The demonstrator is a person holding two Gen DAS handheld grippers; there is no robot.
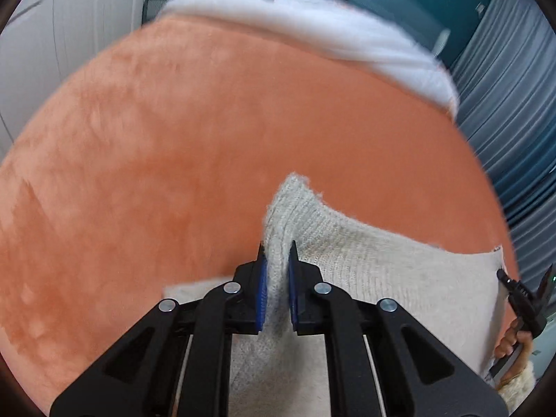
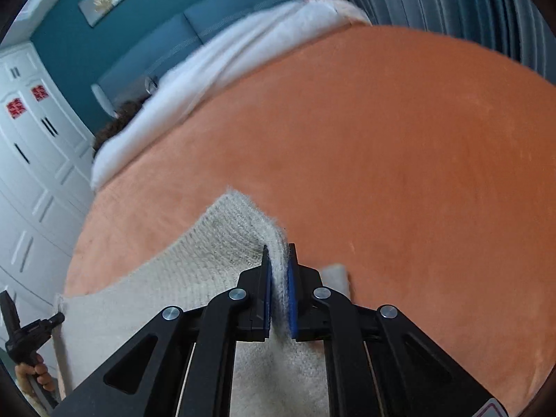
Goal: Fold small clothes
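Note:
A small cream knitted garment (image 1: 365,264) lies on an orange fleece blanket (image 1: 208,139). My left gripper (image 1: 277,253) is shut on the garment's left corner, which sticks up past the fingertips. In the right wrist view my right gripper (image 2: 277,253) is shut on the other corner of the same garment (image 2: 173,285), lifted a little above the blanket (image 2: 399,156). The cloth stretches between the two grippers. Each gripper shows at the edge of the other's view: the right one in the left wrist view (image 1: 521,295), the left one in the right wrist view (image 2: 27,330).
A white duvet (image 1: 312,24) lies across the far end of the bed, also seen in the right wrist view (image 2: 208,76). White wardrobe doors (image 2: 31,160) stand at the left, grey curtains (image 1: 514,111) at the right, a teal wall (image 2: 104,34) behind.

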